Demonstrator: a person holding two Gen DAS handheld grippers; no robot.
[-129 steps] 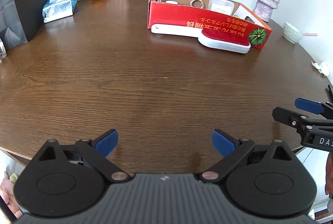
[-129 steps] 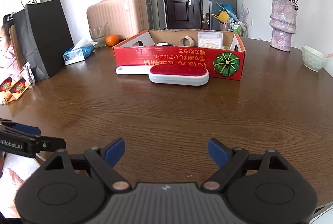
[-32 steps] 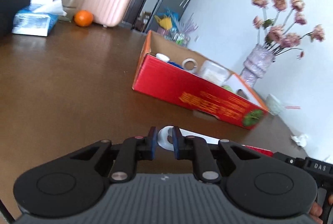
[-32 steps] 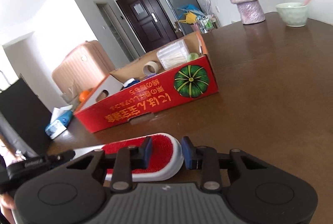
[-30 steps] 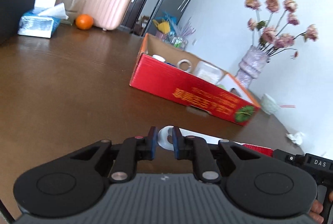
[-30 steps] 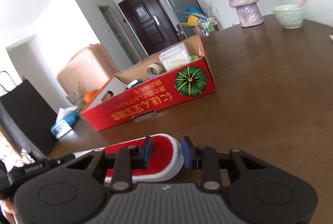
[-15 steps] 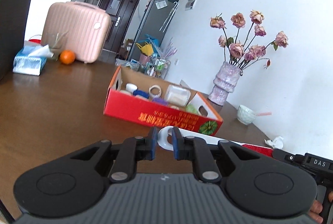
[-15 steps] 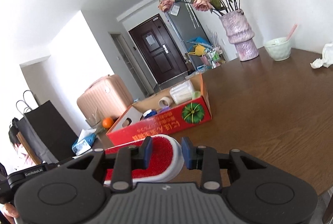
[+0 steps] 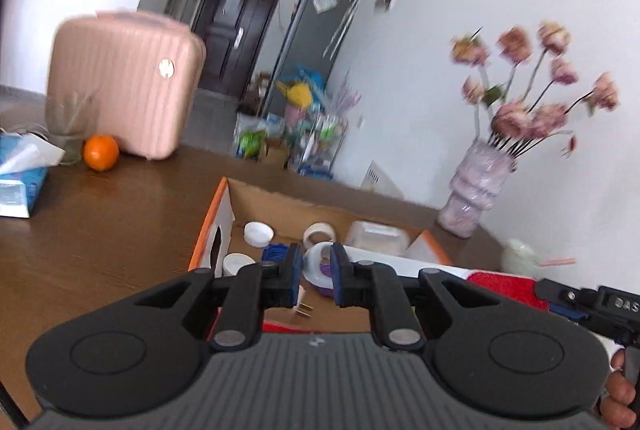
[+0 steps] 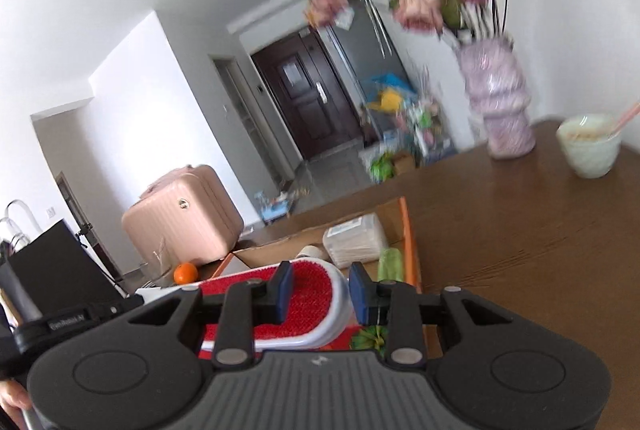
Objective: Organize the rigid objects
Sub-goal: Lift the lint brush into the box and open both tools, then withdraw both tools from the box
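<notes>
Left gripper (image 9: 316, 272): fingers are clamped on the looped white handle end of the brush (image 9: 318, 262).
Right gripper (image 10: 320, 290): fingers are clamped across the red bristle head of the brush (image 10: 310, 300).
Brush: it is held off the table by both grippers, above the open box (image 9: 224, 206), handle to the left, head to the right.
Box: it is set on the table (image 9: 100, 222); a white lid (image 9: 259, 233), a tape roll (image 9: 319, 232) and a clear tub (image 9: 378, 237) are seen inside.
Surroundings: a vase (image 9: 474, 190) and a bowl (image 10: 588, 150) are seen right of the box, an orange (image 9: 101, 152) and a pink case (image 9: 124, 84) far left.
</notes>
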